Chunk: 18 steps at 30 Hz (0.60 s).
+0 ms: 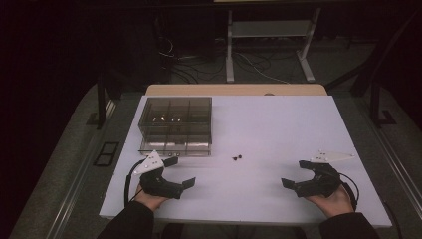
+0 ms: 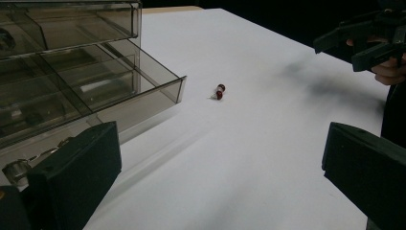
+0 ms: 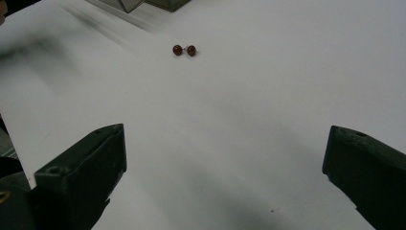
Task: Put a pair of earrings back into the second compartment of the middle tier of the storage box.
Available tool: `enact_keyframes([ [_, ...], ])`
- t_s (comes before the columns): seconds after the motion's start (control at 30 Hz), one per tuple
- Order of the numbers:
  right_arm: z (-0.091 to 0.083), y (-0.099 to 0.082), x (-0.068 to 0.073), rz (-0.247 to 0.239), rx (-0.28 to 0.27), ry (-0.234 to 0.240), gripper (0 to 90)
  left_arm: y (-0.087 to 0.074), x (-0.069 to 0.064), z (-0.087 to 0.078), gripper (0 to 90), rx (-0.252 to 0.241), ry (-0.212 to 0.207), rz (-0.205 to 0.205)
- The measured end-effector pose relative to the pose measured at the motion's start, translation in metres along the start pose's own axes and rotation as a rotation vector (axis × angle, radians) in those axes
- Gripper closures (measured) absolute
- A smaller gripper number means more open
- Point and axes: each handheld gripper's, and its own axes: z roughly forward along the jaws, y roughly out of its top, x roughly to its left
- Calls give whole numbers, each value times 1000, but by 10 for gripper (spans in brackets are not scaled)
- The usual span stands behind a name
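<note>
While both my hands rest near the front edge of the white rectangular tabletop (image 1: 278,129), I see the left tool (image 1: 179,173) sitting just off the front left corner of the smoky transparent plastic compartment box (image 1: 175,124), and the right tool (image 1: 294,173) well apart from it on the other side. Each tool has its jaws spread wide with nothing between them; bare white surface shows in the gap of both gripper views.

Between the two tools, a little farther back, lies the pair of small dark-red round beads (image 1: 238,158), touching or nearly touching each other, resting on the tabletop just off the box's front right corner. In the left gripper view the beads (image 2: 219,91) sit a short way past the corner of one open tray wall of the box (image 2: 95,81); in the right gripper view they (image 3: 184,50) lie ahead and slightly left of centre, with open surface all around.

From the beads to the right edge and to the far edge, the tabletop is bare white. On the left, the box takes up the back left quarter, its side running close to the left edge. Beyond the far edge a strip of pale wood (image 1: 234,89) shows.
</note>
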Motion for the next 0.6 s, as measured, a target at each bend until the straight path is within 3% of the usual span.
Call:
enact_keyframes([
  [0.6, -5, -4, 1, 8, -3, 0, 7, 2, 1, 4, 0, 7, -15, 6],
])
